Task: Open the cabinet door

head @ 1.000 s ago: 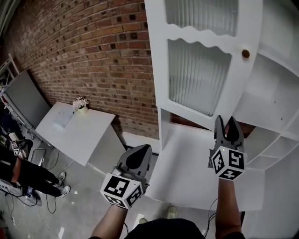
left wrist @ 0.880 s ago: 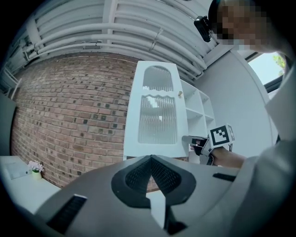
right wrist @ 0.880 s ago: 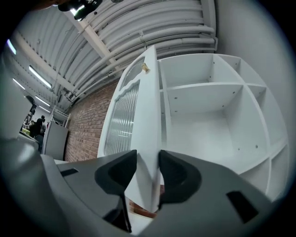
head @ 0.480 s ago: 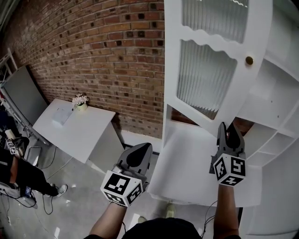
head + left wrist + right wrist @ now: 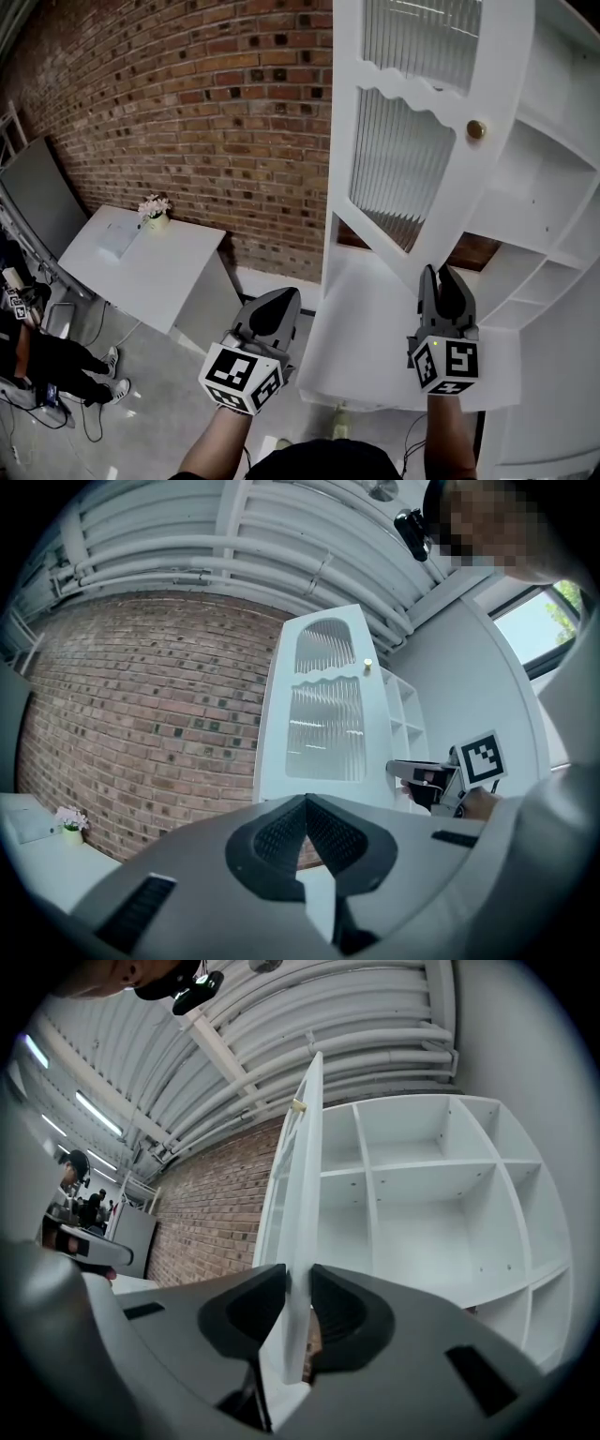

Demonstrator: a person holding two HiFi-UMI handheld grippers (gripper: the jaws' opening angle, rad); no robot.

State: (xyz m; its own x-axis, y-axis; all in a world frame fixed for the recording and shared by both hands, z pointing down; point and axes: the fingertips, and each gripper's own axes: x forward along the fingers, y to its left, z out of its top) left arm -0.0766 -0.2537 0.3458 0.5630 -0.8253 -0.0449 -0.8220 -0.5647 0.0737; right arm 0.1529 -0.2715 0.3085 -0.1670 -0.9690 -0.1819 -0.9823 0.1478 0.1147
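Closing the jaws of the right gripper [image 5: 441, 275] on the cabinet door [image 5: 412, 141], low on its free edge. Seen along those jaws in the right gripper view: the door's thin white edge [image 5: 302, 1194] upright in the gap, a dark pad hard against each face, the panel rising from there toward 12 o'clock. Swung well out from the cabinet [image 5: 553, 187], with the bare white shelves open at 3 o'clock of the door. Up at 1 o'clock from the right gripper in the head view, the small brass knob [image 5: 476, 129], well apart from the jaws and untouched.

At 7 o'clock in the head view, holding the left gripper [image 5: 278, 302] level in the air, jaws pressed together on nothing. Well clear of the door, which lies at 1 o'clock of it.

Behind, toward 10 o'clock, a brick wall [image 5: 187, 112]. At 9 o'clock, a white worktop [image 5: 141, 272] bearing a small flower pot [image 5: 155, 210]. At the far left edge, a person [image 5: 37, 361] standing on the floor.
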